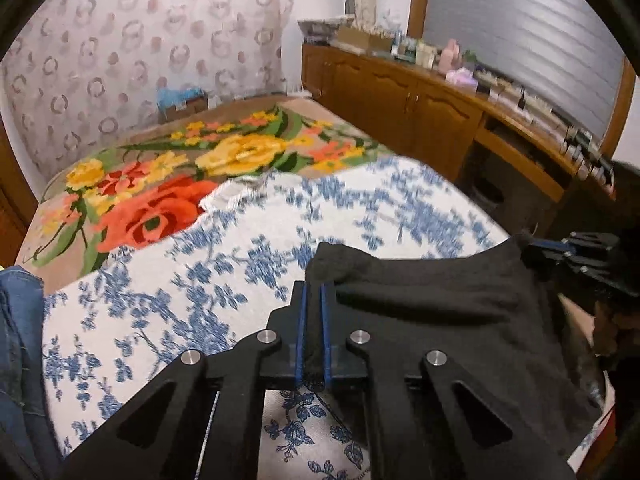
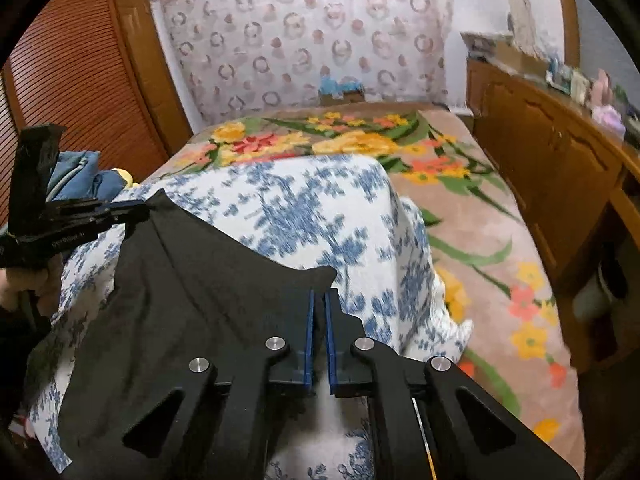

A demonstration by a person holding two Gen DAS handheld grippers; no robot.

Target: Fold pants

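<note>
Here, at the far left of your left wrist view, a heap of blue denim (image 1: 18, 352) crowds the frame edge, lying on the white spread with blue flowers (image 1: 168, 304) that covers the near part of the bed. Past it, in the upper left and centre, lies the blanket with red and yellow roses (image 1: 168, 196), and behind that hangs a curtain printed with rings (image 1: 132, 52). A small cardboard box (image 1: 182, 106) sits at the foot of the curtain. Along the right runs a wooden sideboard (image 1: 404, 104) crowded with small bottles and boxes.

The black pants (image 1: 432, 300) lie in the lower right of that view, over the flowered spread. Your left gripper (image 1: 314, 292) is pressed together on their left corner, black cloth caught between the blue pads (image 1: 325, 320), pointing downward toward the bed. At the right edge your right gripper (image 1: 560, 246) pinches the other corner, and the cloth sags between the two.

In the right wrist view a louvred wooden door (image 2: 76, 80) fills the upper left, with blue clothing (image 2: 86, 180) bundled below it. Your left gripper (image 2: 132, 212) reaches in from the left edge, holding the pants (image 2: 188, 300) by a corner. Your right gripper (image 2: 319, 300) is closed at lower centre, nipping the pointed corner of the cloth, angled down over the bed.
</note>
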